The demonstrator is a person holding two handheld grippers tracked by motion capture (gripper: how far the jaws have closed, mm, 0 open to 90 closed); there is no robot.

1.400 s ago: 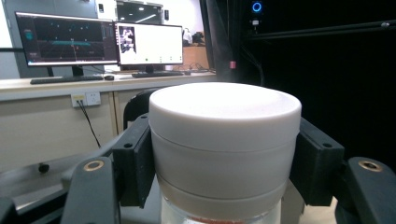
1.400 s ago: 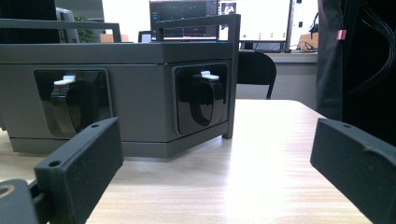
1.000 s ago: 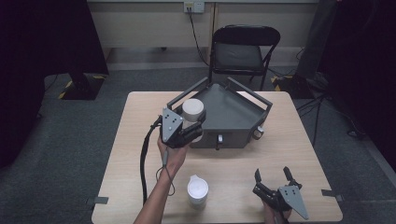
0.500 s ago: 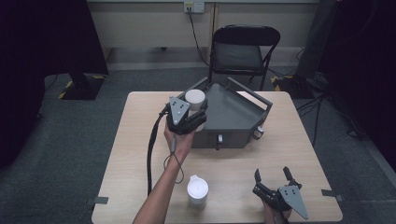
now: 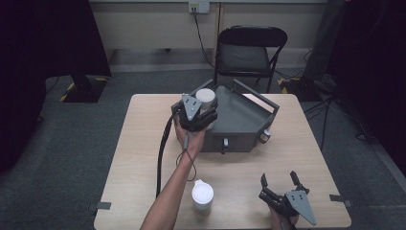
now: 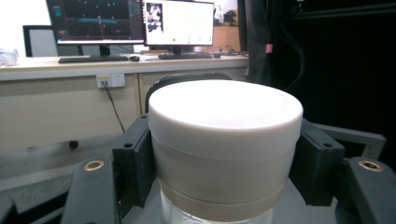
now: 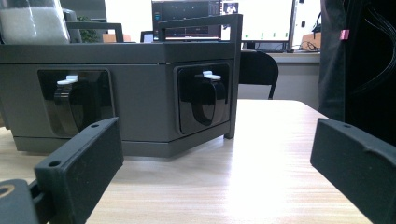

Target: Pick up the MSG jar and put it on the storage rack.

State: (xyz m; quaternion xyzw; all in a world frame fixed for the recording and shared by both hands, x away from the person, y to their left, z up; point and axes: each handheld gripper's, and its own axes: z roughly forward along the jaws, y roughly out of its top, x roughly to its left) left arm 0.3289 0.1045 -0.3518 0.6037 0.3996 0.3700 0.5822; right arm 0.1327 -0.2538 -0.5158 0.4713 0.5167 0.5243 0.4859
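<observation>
My left gripper [image 5: 205, 109] is shut on a jar with a wide white lid [image 5: 206, 96] and holds it upright over the near-left corner of the grey angular tray box [image 5: 249, 124]. In the left gripper view the jar [image 6: 224, 140] sits between the two black jaws, which press on its sides just below the lid. A second white-lidded jar [image 5: 202, 195] stands on the table near the front edge. Low at the front right, my right gripper [image 5: 278, 178] is open with nothing between its jaws. In the right gripper view this gripper [image 7: 219, 172] faces the box front [image 7: 140, 107].
The box front has two recessed dark knobs with white tabs [image 7: 208, 95] [image 7: 70, 100]. A black folding chair [image 5: 249, 52] stands behind the wooden table [image 5: 143, 143]. A black cable [image 5: 160, 158] trails from the left gripper across the table's left half.
The left gripper has carried the jar away from the person and to the right, from in front of the box to over its near-left corner. The right gripper has stayed put.
</observation>
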